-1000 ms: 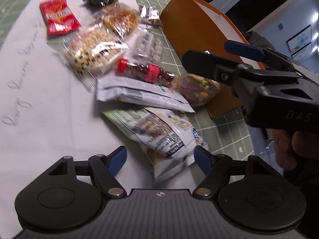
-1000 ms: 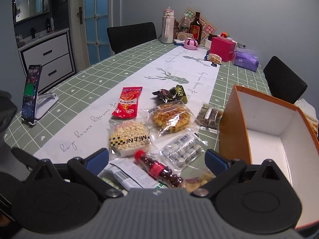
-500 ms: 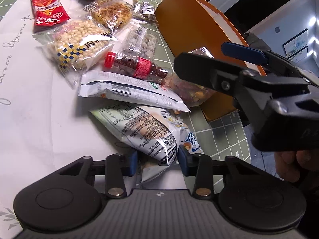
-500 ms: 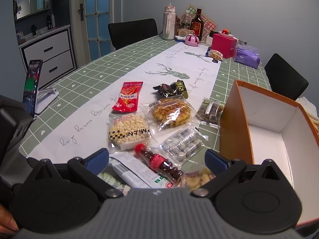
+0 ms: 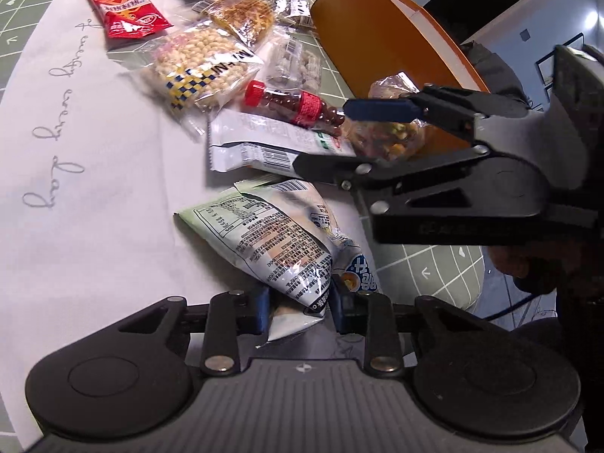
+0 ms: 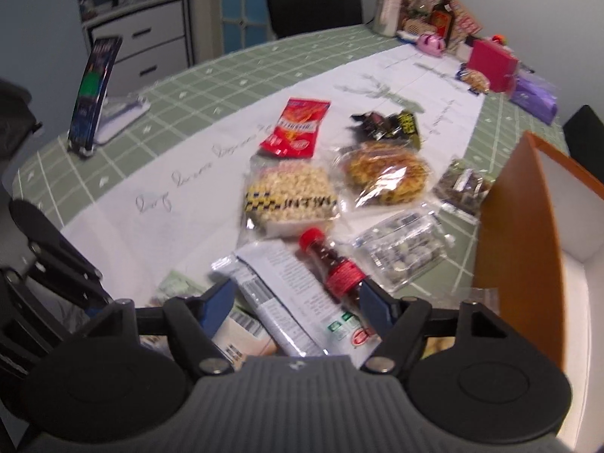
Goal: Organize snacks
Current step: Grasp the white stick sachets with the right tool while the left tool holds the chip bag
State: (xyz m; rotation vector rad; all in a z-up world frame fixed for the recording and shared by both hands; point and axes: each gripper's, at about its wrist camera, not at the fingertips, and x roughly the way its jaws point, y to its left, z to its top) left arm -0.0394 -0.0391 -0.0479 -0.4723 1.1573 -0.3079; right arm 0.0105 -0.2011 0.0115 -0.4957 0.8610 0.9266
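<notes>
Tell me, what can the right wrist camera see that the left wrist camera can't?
Only the right wrist view shows the phone on its stand, the drawers, the bottles and the pink box at the table's far end.

Only the left wrist view shows the left gripper, just closed on the green bag.

Both show the red packet, the red-capped bottle, the white packet, the orange box and the right gripper, its jaws closing, gripping nothing yet.

A home dining room is indicated by a checked-cloth desk, dark chairs, a drawer cabinet and a glazed door.
</notes>
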